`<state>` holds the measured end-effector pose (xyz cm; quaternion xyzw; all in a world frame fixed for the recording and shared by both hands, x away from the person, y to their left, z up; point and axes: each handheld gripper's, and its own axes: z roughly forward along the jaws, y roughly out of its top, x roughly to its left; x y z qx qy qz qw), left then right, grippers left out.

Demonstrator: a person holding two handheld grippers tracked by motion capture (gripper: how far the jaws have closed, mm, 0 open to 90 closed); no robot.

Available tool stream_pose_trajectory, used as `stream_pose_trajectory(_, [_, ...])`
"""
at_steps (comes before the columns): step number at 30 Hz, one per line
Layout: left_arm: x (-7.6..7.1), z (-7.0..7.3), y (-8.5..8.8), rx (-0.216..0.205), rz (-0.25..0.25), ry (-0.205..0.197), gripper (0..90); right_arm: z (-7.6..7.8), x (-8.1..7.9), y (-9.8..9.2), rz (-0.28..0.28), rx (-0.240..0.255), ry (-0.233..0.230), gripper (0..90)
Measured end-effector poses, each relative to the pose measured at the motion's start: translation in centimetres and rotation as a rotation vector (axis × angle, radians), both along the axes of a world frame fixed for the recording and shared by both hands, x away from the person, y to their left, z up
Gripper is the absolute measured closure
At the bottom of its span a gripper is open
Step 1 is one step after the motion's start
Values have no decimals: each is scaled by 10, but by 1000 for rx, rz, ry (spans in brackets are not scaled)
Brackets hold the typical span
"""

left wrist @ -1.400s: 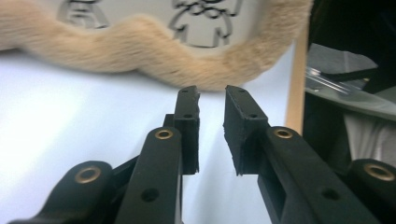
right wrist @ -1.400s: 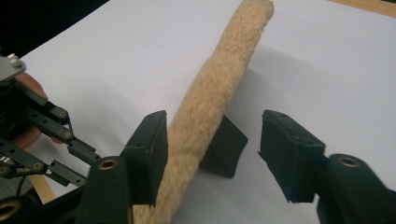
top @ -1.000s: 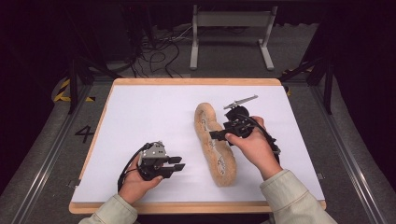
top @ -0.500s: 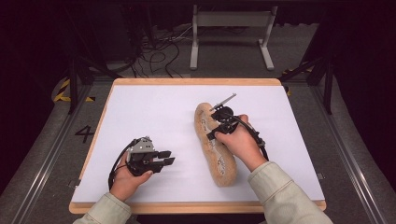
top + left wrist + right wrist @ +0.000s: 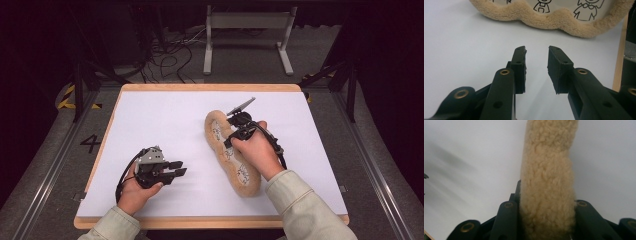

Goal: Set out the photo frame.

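Fleecy tan pouch (image 5: 231, 152) pinched by right claw (image 5: 231, 139).

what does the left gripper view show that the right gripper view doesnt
Left gripper view alone: the left gripper with empty, parted jaws, cartoon line drawings on the plush's pale face, and the table's wooden edge. Right gripper view alone: the right gripper, whose jaws have just been closing, pressed on the fleecy rim standing between them. Both share the tan plush item and the white tabletop.
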<state>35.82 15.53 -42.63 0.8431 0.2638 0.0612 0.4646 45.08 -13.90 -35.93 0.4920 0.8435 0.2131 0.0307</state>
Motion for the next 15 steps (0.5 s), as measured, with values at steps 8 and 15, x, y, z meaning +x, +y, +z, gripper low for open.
stream_pose_trajectory(8, [1,0,4,-5,9,5,683,26,-2,-4,103,-6,-45,700])
stream_pose_trajectory(15, [0,1,9,-17,27,11,670,55,-9,7,355,-89,-110,700])
